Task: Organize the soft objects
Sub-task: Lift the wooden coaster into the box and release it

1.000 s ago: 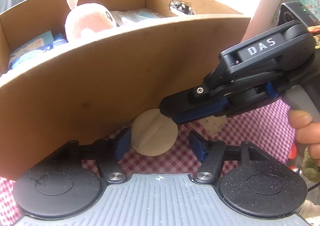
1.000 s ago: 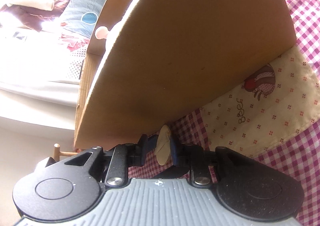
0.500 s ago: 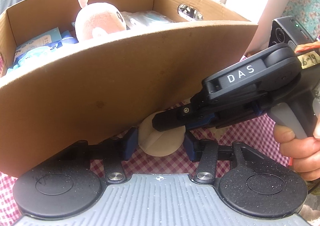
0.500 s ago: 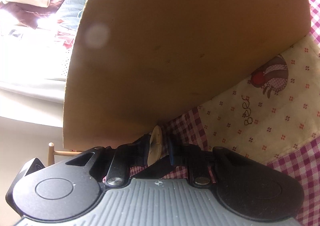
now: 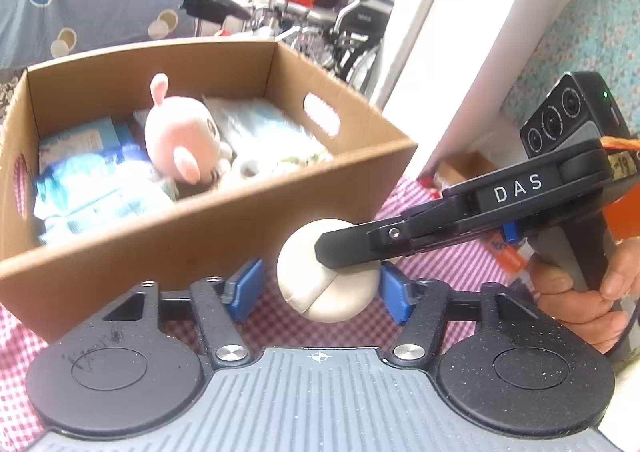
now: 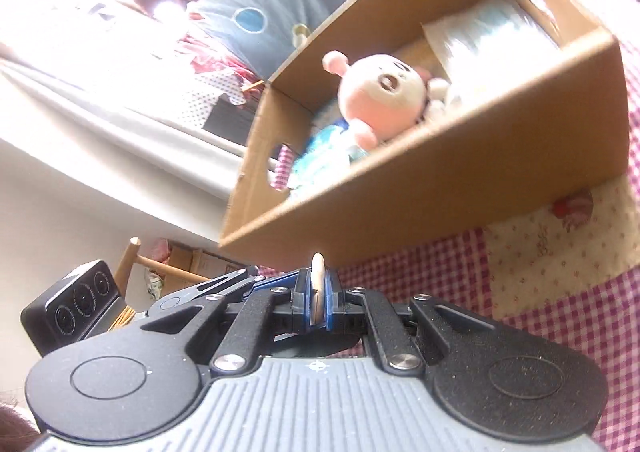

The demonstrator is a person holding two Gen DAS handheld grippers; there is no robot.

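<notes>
Handing off the cream pad point(image 5: 332, 292), lower middle of frame | right hand-held gripper point(image 6: 319, 302) pinching it tight, left hand-held gripper point(image 5: 316, 290) opening wide around it | next: probably lifting it over into the cardboard box point(image 5: 248, 228)

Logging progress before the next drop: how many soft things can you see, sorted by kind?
Plush toys: 1, the pink plush in the cardboard box
Round pads: 1, the cream puff shut in the right gripper
Soft packs in the box: at least 2, blurred
Total: at least 4
</notes>
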